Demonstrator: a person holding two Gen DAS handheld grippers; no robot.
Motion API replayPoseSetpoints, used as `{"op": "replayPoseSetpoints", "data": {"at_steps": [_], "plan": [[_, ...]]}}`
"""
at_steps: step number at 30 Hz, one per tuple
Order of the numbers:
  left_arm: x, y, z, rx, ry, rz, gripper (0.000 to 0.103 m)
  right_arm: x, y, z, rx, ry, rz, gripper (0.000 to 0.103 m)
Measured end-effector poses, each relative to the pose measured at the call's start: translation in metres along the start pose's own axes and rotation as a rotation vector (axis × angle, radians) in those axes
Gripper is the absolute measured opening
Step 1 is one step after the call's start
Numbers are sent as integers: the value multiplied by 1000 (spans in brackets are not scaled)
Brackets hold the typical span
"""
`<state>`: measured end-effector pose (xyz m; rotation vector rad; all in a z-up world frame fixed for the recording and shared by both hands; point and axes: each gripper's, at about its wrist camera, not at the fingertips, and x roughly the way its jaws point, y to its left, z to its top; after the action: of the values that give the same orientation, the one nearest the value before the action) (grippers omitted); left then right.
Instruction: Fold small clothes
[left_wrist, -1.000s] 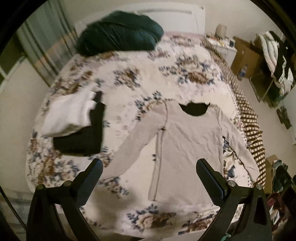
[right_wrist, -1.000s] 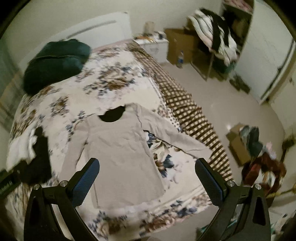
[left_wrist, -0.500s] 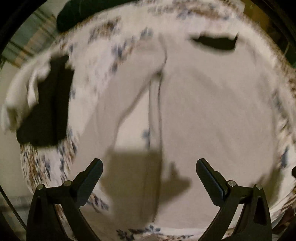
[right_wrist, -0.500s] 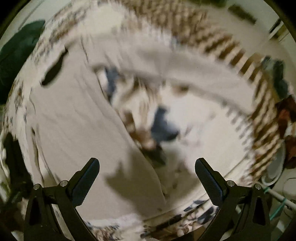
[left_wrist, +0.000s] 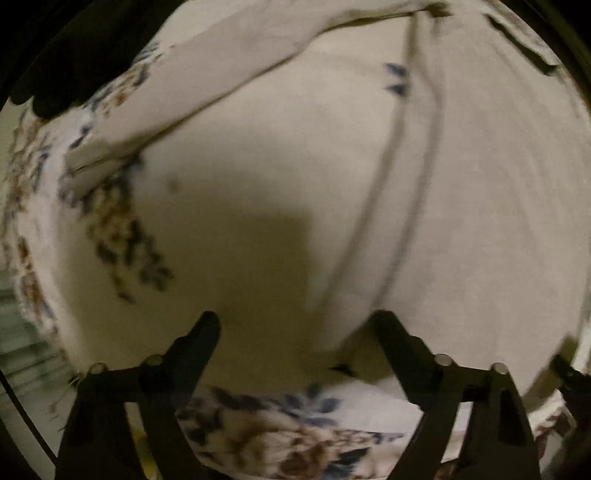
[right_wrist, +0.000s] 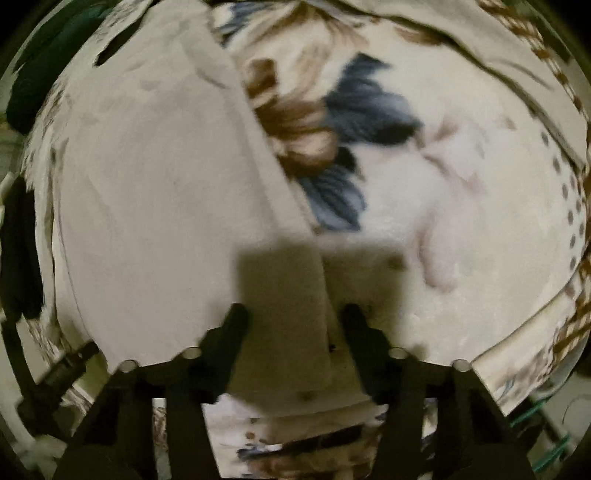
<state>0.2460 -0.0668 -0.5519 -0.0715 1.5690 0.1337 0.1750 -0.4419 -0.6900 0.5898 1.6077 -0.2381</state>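
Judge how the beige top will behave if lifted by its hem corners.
The top lies thin and flat on the bedspread, so it will likely drape limply. Its sleeve would probably trail. It looks light; both open tools should lift it easily.

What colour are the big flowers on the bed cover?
The flowers on the bed cover are brown with dark blue leaves, clearest in the right wrist view.

A bedroom in a home, seen close up. A bed covered by a cream bedspread printed with brown and blue flowers (right_wrist: 343, 122) fills both views. A pale grey long-sleeved top (left_wrist: 480, 192) lies spread flat on that bedspread. Beyond the top, at the bedspread's far edge, sits a dark green bundle of fabric (right_wrist: 40, 74). A brown checked border (right_wrist: 569, 74) edges the bedspread's right side.
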Motion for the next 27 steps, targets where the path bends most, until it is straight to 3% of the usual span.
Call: {"op": "replayPoseSetpoints", "data": {"at_steps": [1, 2, 3, 4, 9, 15, 21, 23, 24, 26, 27], "plan": [[-1, -6, -2, 18, -11, -21, 66, 4, 1, -4, -13, -12, 0, 39], [-2, -10, -4, 30, -17, -38, 44, 6, 1, -6, -19, -15, 6, 34], [-1, -14, -7, 37, -18, -75, 30, 9, 1, -8, -24, -16, 9, 21], [-1, -17, -9, 42, -21, -123, 5, 12, 1, -10, -29, -17, 7, 13], [-19, -24, -31, 91, -109, -152, 4, 13, 0, -18, -19, -27, 21, 8], [-37, -12, -71, 95, -116, -166, 3, -8, -15, -28, -2, -14, 43, 7], [-21, -8, -74, 110, -87, -139, 4, -42, -27, -19, -10, 28, 3, 7], [-17, -22, -62, 127, -73, -120, 7, -31, -41, -16, 23, 50, -10, 7], [-21, -21, -61, 131, -72, -98, 8, -27, -39, -11, 45, 58, 0, 9], [-33, -21, -58, 130, -87, -99, 9, -30, -52, -6, 116, 66, 62, 26], [-44, -19, -56, 121, -100, -90, 10, -36, -60, -4, 149, 61, 86, 42]]}}
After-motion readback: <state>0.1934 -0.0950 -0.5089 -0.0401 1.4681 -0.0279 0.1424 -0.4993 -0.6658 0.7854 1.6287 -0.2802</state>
